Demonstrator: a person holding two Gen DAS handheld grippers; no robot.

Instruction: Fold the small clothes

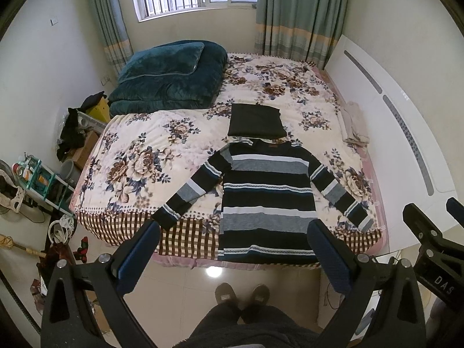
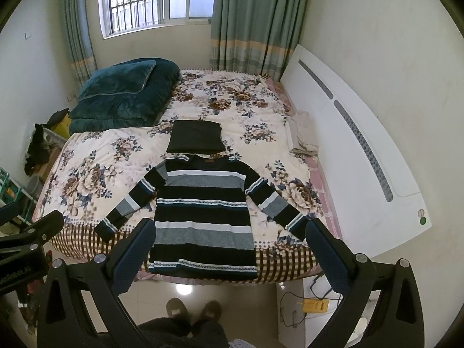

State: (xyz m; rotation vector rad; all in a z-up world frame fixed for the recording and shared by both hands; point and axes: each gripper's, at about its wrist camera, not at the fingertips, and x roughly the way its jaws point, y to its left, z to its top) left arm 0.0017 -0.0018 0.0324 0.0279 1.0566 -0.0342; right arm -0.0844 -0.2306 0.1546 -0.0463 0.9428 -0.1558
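A striped sweater [image 1: 265,203] lies flat, sleeves spread, at the bed's [image 1: 139,156] near edge, just before a folded black garment [image 1: 255,124]. Both grippers, left [image 1: 232,249] and right [image 2: 230,246], hover above the floor, jaws wide, empty. The sweater's right cuff is hidden in the right view.

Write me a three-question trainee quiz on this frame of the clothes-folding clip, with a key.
1. True or false: the striped sweater lies flat with both sleeves spread out.
2. What lies on the bed just beyond the sweater's collar? A) a folded black garment B) a towel C) a shoe
3. Fill in: the left gripper and right gripper are both ____ and hold nothing.

Key: 1 true. 2 A, the folded black garment. 3 open.
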